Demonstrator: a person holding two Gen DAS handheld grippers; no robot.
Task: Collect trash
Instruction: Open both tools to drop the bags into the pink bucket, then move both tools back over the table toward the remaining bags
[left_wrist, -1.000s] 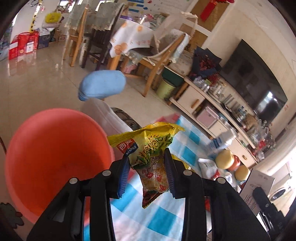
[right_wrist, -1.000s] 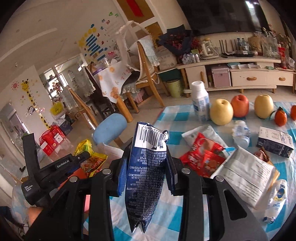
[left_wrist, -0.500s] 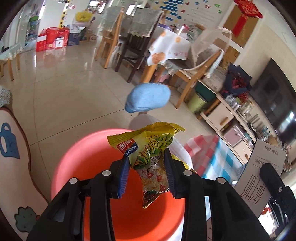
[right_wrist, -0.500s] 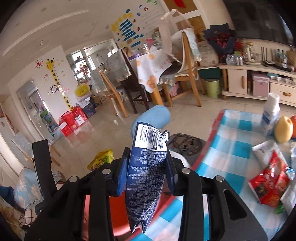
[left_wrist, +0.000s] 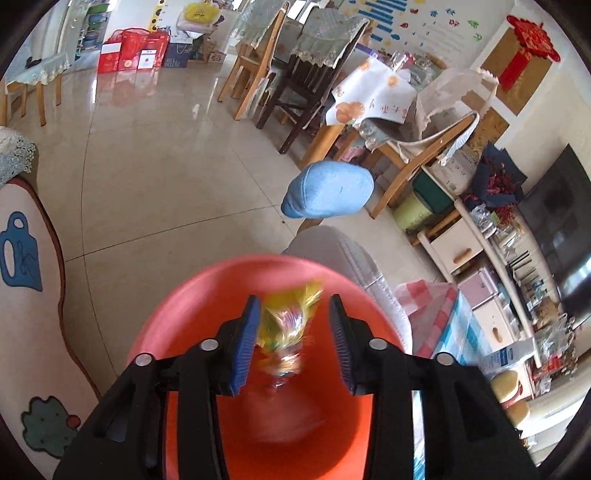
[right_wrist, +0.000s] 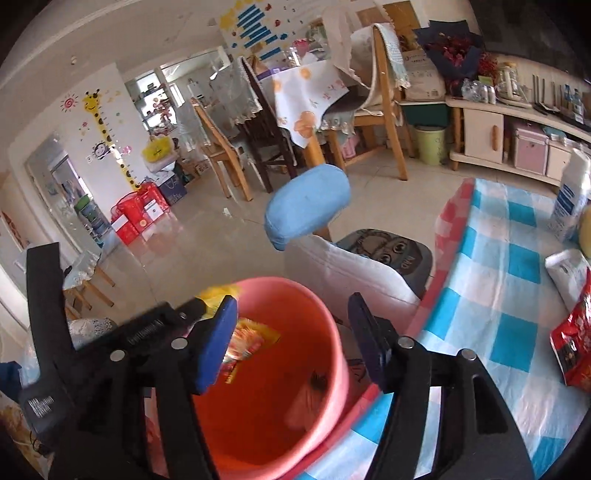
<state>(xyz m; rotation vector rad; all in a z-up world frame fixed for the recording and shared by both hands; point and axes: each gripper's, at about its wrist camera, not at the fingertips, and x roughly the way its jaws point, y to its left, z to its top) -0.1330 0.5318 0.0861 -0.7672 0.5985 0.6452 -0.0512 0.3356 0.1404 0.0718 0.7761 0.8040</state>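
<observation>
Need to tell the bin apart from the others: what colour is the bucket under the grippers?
Orange-red, plain. The bucket shows best in the right wrist view.

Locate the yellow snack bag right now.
Left wrist view: yellow snack bag, blurred, sits between the opening pads of the left claw, over the mouth of the orange bucket. Right wrist view shows it inside the bucket's rim.

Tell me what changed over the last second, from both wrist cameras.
Both tongs swung from the table to above the orange bucket and are opening. The left tongs let go of the yellow snack bag, now blurred, dropping between the spread pads. The right tongs released the dark blue packet; nothing is between them now. The bucket and blue chair stayed put.
</observation>
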